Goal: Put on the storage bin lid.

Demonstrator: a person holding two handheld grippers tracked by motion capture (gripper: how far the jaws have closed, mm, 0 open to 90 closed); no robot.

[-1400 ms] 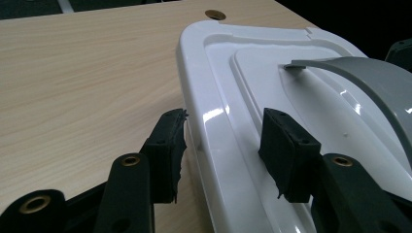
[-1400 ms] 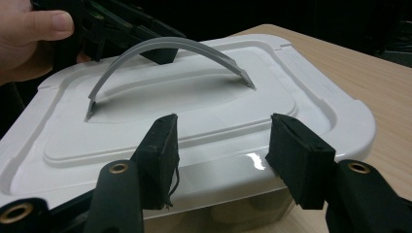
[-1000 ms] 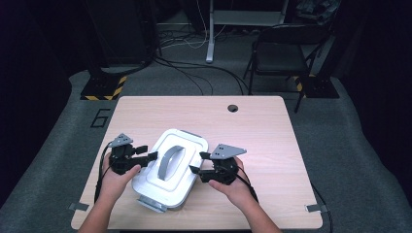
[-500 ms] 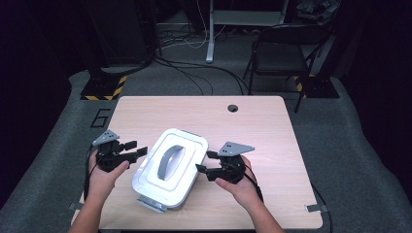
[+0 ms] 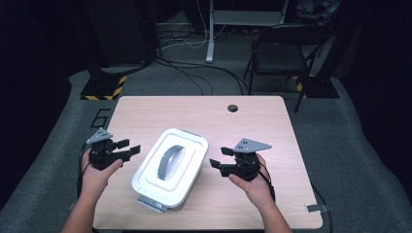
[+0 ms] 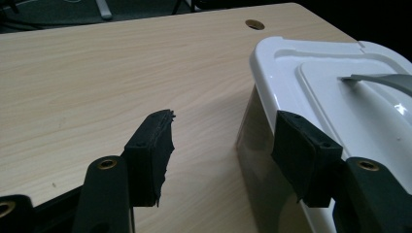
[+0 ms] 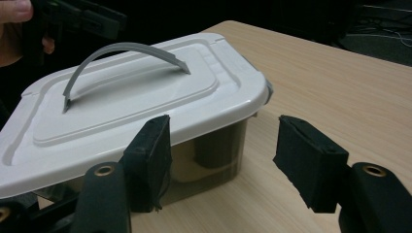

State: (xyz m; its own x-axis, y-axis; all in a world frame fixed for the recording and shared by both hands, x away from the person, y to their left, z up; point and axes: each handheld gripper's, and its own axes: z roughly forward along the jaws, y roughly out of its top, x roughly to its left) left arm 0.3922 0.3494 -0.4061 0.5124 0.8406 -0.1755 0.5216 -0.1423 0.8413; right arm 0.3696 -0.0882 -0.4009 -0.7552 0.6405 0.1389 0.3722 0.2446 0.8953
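A lidded plastic box (image 5: 170,167) sits on the wooden table (image 5: 257,126), its white lid (image 7: 131,102) carrying a grey arched handle (image 7: 124,53) that stands up. The box's walls are clear and dark; something stands inside (image 7: 216,150), unclear what. My left gripper (image 5: 130,146) is open just left of the box, a short gap from its side (image 6: 252,145). My right gripper (image 5: 220,157) is open to the right of the box, also apart from it. Nothing lies between either pair of pads (image 6: 153,145).
A grey latch (image 5: 150,204) sticks out at the box's near end. The table has a round cable hole (image 5: 232,108) at its far edge. Beyond it stand a folding chair (image 5: 282,53), cables and striped stand bases (image 5: 102,90) on the grey floor.
Both grippers have drawn outward from the box's sides: the left one moved left, the right one moved right. The box has stayed in place.
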